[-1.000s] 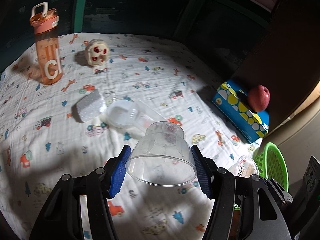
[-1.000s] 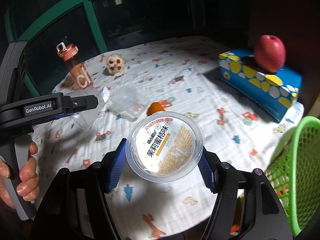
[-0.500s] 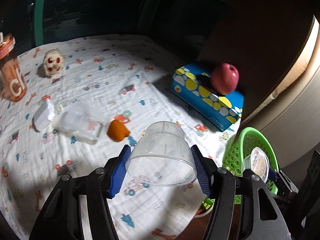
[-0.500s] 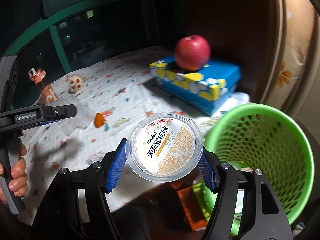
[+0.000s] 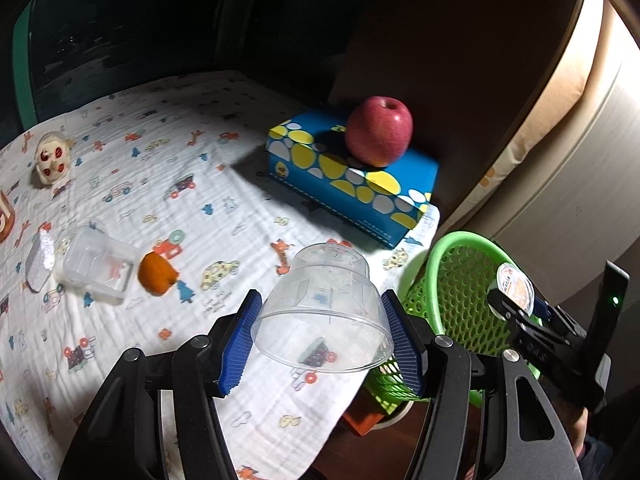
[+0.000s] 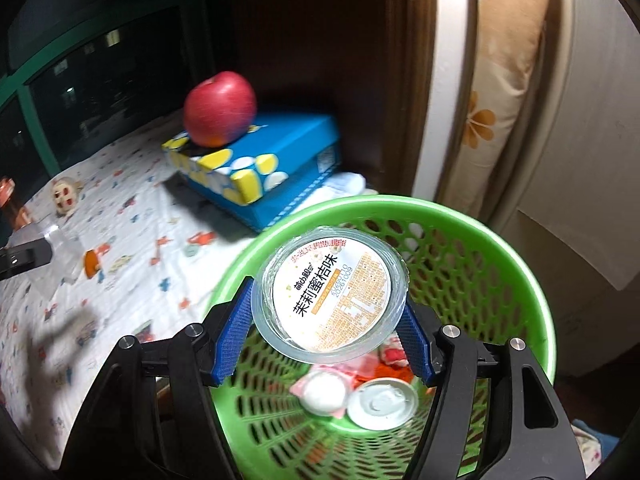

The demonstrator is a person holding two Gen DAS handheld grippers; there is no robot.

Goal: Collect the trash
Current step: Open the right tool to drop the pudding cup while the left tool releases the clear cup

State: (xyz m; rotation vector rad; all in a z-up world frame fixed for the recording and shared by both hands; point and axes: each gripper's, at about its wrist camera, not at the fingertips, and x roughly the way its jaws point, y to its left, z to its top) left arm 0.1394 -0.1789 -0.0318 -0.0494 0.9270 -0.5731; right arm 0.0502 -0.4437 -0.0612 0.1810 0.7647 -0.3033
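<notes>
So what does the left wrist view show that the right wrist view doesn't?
Only the left wrist view: the left gripper clamping a clear cup, and a clear tub lying on the cloth.

Only the right wrist view: the basket's inside, with trash at the bottom, directly below the right gripper.

Both: the green basket, the sealed cup in the right gripper, the apple on the blue box, the orange scrap.

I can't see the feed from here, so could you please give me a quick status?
Left gripper shut on clear plastic cup. Right gripper shut on sealed jelly cup, above green mesh basket. Nothing in the way.
</notes>
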